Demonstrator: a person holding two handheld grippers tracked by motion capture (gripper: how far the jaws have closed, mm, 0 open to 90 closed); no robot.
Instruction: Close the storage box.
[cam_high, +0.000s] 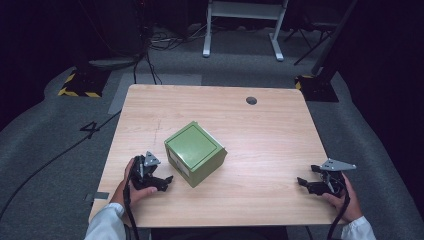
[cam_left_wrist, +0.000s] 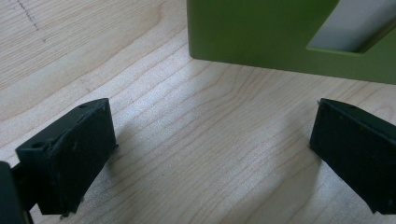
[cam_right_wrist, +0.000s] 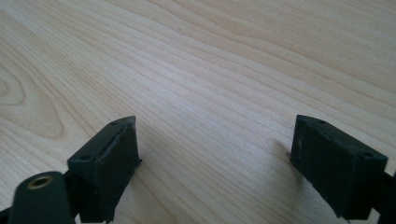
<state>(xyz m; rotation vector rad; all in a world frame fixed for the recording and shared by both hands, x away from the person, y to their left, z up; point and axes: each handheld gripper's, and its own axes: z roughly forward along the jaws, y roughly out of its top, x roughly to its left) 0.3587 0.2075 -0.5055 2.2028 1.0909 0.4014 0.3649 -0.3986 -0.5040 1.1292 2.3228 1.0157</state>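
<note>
High view, left to right: the left tool rests on the tabletop near the front-left edge, held in a hand, just beside the box but not touching it. The box, green and cube-like, sits left of centre, turned corner-on to the person, with a pale recessed panel on its near-left face. The right tool rests near the front-right edge, well apart from the box, with bare wood between.

Left gripper view: jaws stand wide apart with nothing between them; the box lies just ahead, its lower edge and part of a pale cut-out visible. Right gripper view: jaws likewise wide apart and empty over plain wood.

Judgement: the work stands at the approach step; no grasp is made. The next move calls for the left tool to advance and line its jaws up on a box edge or the cut-out; the box looks broader than the jaw gap, so a full-width grip seems unlikely.

Limits: the far faces of the box are hidden. The box top is cut off in the left gripper view. What the pale panel is cannot be told.
</note>
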